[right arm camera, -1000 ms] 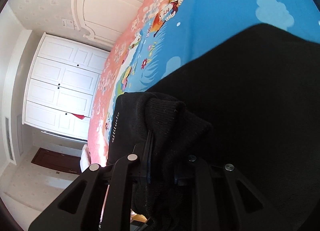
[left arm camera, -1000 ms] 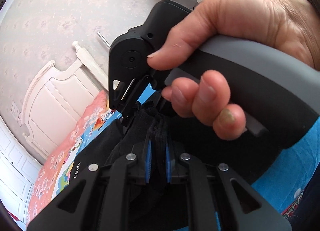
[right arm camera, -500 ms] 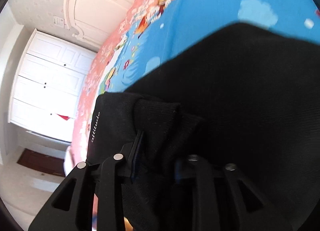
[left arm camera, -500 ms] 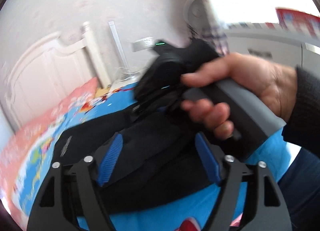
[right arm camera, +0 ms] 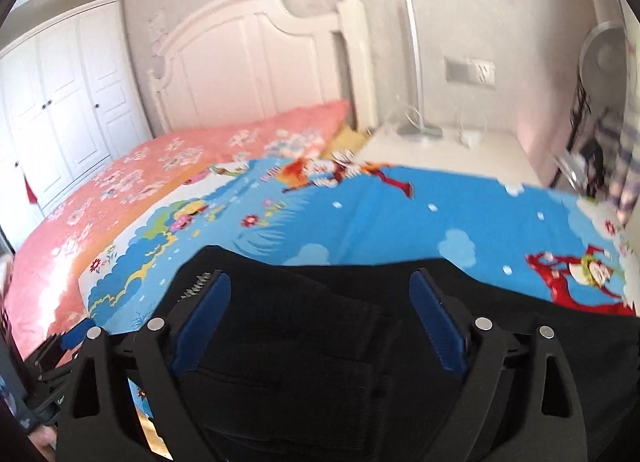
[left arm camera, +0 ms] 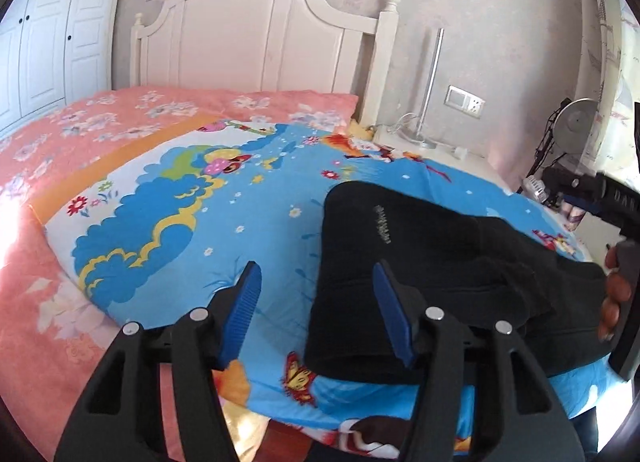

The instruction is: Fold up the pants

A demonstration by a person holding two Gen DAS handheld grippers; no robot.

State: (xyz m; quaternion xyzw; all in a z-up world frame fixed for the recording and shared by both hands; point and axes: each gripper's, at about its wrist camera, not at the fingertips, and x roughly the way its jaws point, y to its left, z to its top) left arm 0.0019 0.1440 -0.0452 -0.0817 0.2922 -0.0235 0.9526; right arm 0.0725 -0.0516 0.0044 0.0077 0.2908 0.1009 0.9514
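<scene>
On the near right part of the bed (left arm camera: 168,198), the black pants (left arm camera: 440,274) lie bunched into a thick, doubled-over bundle, the ribbed waistband with its small pale lettering facing left. I read that as one fold laid down and let go. My left gripper (left arm camera: 316,302) hangs over the bundle's left edge, released: its jaws have just been narrowing, and nothing sits between the blue ribbed pads, only printed sheet below. My right gripper (right arm camera: 320,322) hovers above the dark cloth with its jaws spread wide; they have just been opening, and the fabric lies under them, not pinched. From the left wrist view I can see the hand (left arm camera: 616,294) on the right handle at the far right edge. The pants look like soft knit, matte and heavy enough to slump in rounded ridges. The cartoon sheet is smooth and flat, the pink floral quilt (left arm camera: 60,142) beyond it puffier.
</scene>
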